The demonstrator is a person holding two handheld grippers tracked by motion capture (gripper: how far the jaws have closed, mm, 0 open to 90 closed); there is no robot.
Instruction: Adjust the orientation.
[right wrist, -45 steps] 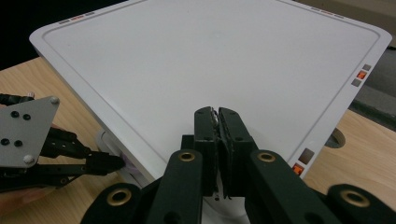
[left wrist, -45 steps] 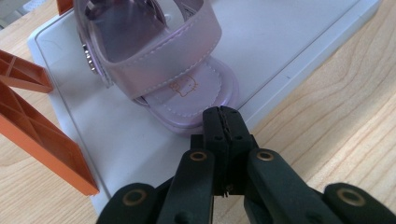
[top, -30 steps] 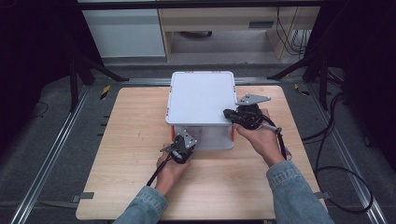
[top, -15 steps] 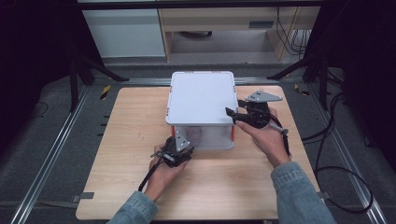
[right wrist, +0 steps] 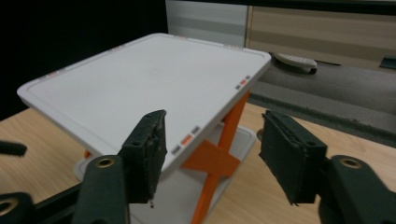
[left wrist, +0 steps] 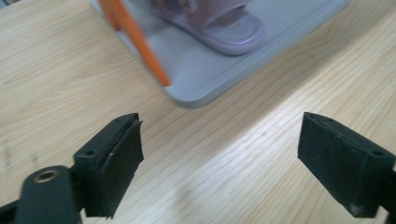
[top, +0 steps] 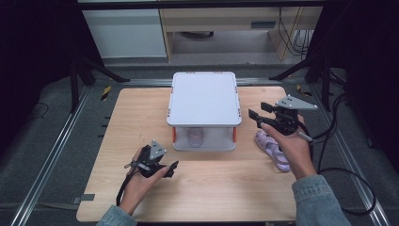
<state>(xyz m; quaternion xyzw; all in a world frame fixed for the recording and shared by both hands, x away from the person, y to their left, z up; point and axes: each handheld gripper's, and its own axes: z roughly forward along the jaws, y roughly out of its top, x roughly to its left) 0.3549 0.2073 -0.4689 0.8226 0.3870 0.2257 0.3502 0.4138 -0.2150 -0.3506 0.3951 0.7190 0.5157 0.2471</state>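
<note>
A white two-tier rack [top: 203,98] with orange posts [right wrist: 223,140] stands mid-table. One purple sandal [top: 195,137] lies on its lower shelf [left wrist: 205,79]; in the left gripper view the sandal [left wrist: 219,23] is beyond the jaws. A second purple sandal [top: 274,148] lies on the table right of the rack, beside my right hand. My left gripper [top: 171,168] is in front of the rack; its jaws have just been opening and stand wide with nothing between them [left wrist: 219,123]. My right gripper [top: 254,117] hovers off the rack's right edge, open and empty [right wrist: 212,121], its jaws having just closed slightly.
The wooden table [top: 141,117] has bare room left of the rack and along its front edge. Metal rails [top: 56,155] run along both sides. Cables [top: 348,183] trail from the right gripper. A cabinet [top: 221,23] stands behind the table.
Both grippers have opened and drawn back from the rack: the left toward the front of the table, the right out to the right and slightly up.
</note>
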